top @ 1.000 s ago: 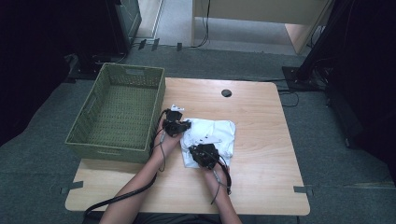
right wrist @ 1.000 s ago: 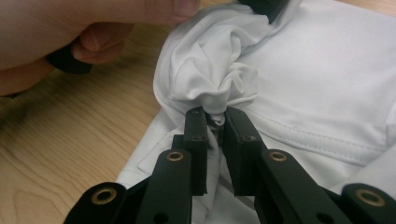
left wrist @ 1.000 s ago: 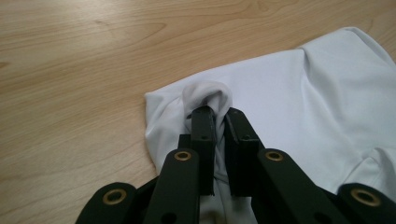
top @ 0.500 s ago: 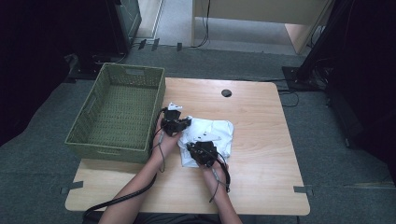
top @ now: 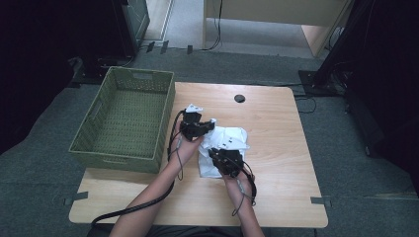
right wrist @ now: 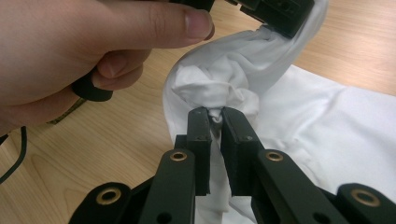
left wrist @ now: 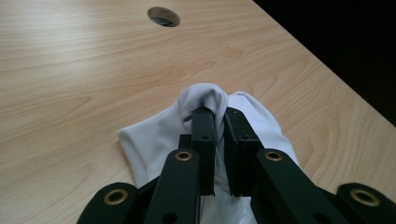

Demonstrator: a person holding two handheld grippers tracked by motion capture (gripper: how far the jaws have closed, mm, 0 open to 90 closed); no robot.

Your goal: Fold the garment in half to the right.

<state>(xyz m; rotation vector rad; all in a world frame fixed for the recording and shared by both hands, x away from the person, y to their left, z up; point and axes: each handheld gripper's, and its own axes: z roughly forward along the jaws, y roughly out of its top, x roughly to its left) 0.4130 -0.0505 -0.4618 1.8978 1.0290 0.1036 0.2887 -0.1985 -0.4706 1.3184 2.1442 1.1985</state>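
A white cloth [top: 227,140] lies bunched near the middle of the wooden table [top: 276,123]. My left gripper [top: 201,126] is shut on a fold at the cloth's far left edge; in the left gripper view the cloth [left wrist: 154,135] is pinched between the jaws of the left gripper [left wrist: 219,116]. My right gripper [top: 217,154] is shut on a gathered fold at the cloth's near side. In the right gripper view the right gripper [right wrist: 215,114] holds the bunched cloth [right wrist: 299,112], and the person's left hand [right wrist: 70,46] with its gripper lifts the cloth's other end just beyond.
A green woven basket [top: 94,133] with nothing in it stands at the table's left edge, close to the left hand. A round cable hole [top: 239,98] sits at the table's far side. Bare wood lies to the right of the cloth.
Both hands have risen a little with the cloth held between them, so its left part now lifts off the table.
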